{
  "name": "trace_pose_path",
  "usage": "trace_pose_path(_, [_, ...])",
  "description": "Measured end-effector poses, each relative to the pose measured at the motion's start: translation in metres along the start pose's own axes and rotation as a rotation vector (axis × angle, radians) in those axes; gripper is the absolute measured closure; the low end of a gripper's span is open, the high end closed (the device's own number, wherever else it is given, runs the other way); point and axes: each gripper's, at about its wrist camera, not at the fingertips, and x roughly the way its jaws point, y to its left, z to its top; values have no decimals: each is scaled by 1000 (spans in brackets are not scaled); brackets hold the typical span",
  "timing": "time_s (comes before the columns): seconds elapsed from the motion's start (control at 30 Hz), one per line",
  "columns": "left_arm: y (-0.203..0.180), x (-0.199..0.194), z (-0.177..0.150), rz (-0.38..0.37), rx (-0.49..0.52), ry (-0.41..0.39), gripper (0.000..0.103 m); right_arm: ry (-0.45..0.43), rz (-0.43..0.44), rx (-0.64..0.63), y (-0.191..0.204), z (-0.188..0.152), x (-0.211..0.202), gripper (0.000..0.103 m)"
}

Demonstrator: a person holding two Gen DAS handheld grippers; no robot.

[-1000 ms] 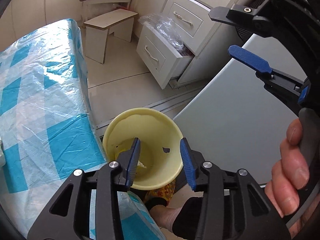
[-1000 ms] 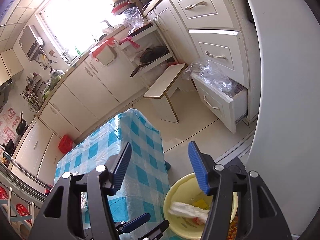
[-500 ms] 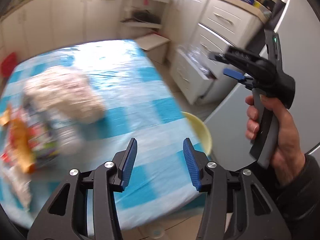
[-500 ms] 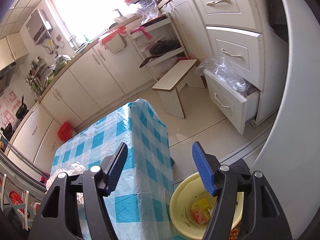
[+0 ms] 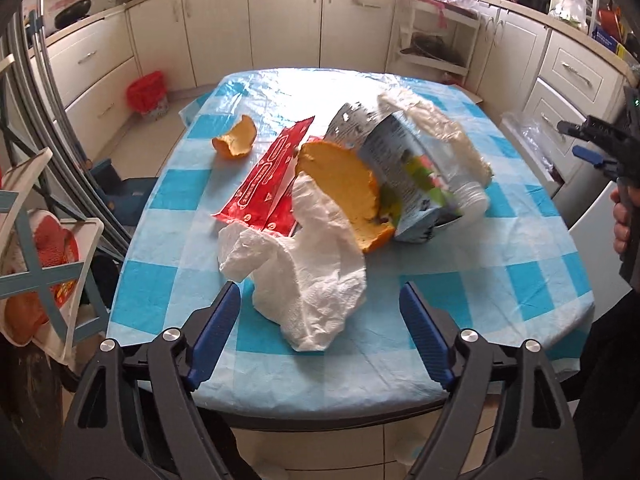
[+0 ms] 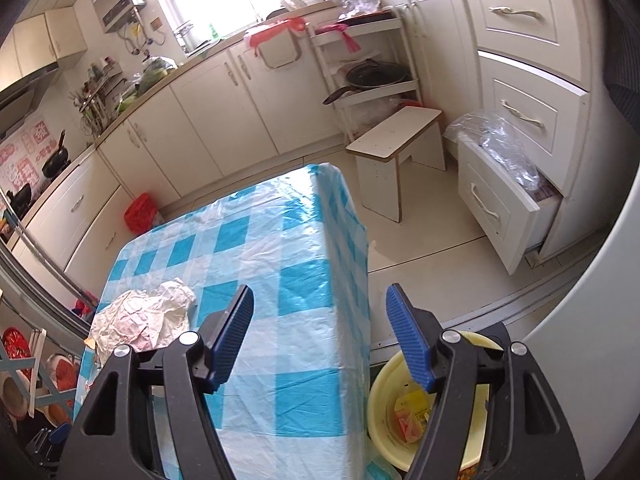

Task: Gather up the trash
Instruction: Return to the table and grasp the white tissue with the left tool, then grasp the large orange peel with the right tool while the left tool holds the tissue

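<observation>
Left gripper (image 5: pixel 320 334) jaws opening, empty, lined up on the paper towel (image 5: pixel 304 276) nearest the table (image 5: pixel 520 280) edge; right gripper (image 6: pixel 320 344) released too, parked by the bin (image 6: pixel 384 408).

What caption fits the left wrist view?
Left hand-held gripper, jaws opening, faces white paper towel among table trash.

white stool (image 6: pixel 400 148), open drawer (image 6: pixel 504 208), checked tablecloth (image 5: pixel 460 280)
</observation>
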Motion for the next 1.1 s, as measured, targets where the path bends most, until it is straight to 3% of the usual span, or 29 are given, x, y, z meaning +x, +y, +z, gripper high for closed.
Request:
trace_pose_path(0.27, [5, 30, -2, 37, 27, 3, 25, 34, 23, -89, 34, -6, 15, 36])
trace_pose_path(0.33, [4, 34, -3, 25, 43, 2, 31, 41, 29, -101, 38, -7, 18, 36])
trace_pose_path(0.5, [6, 41, -7, 7, 52, 2, 79, 56, 50, -133, 52, -11, 22, 34])
trace_pose_path(0.6, [18, 39, -5, -28, -6, 3, 91, 62, 54, -169, 61, -13, 24, 33])
trace_pose_path(0.73, [43, 31, -4, -53, -94, -12, 93, 43, 69, -232, 78, -18, 21, 33])
trace_pose_path(0.87, [64, 21, -5, -64, -151, -32, 93, -35, 116, -317, 103, -23, 3, 33])
trace_pose_path(0.97, [76, 15, -8, -56, -169, -44, 93, -88, 206, -376, 130, -34, -17, 32])
trace_pose_path(1.1, [90, 13, -16, -55, -196, -47, 93, -44, 336, -460, 180, -63, -21, 31])
